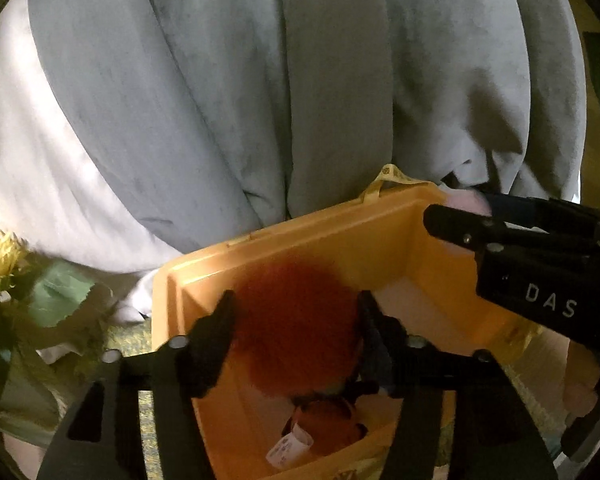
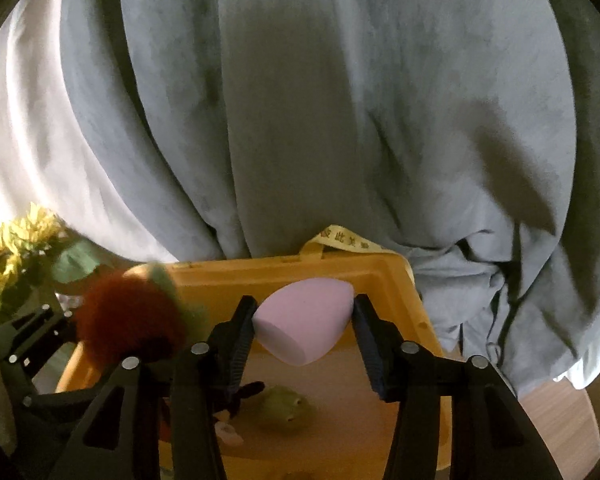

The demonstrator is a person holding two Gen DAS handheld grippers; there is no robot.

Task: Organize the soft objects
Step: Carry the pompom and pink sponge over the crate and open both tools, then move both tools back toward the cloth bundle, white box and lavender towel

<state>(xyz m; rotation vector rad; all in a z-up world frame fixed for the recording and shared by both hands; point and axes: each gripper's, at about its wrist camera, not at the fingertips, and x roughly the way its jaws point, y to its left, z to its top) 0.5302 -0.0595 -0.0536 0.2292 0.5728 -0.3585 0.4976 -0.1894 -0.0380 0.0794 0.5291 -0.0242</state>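
Observation:
My left gripper [image 1: 294,320] is shut on a fuzzy red-orange plush ball [image 1: 296,320] and holds it over the orange plastic bin [image 1: 340,232]. The ball also shows in the right wrist view [image 2: 128,320], with a green plush part at its top. My right gripper [image 2: 304,320] is shut on a pink egg-shaped sponge [image 2: 304,324] above the same bin [image 2: 400,292]. In the left wrist view the right gripper [image 1: 452,220] reaches over the bin's right rim. Inside the bin lie an orange plush with a white tag [image 1: 324,424] and a green plush frog [image 2: 284,404].
A grey-blue curtain [image 1: 260,80] and a white curtain [image 1: 16,140] hang right behind the bin. Artificial sunflowers with green leaves [image 1: 4,256] stand at the left. A yellow printed strap [image 2: 344,240] sticks up at the bin's back rim. Wooden floor [image 2: 556,412] shows at the right.

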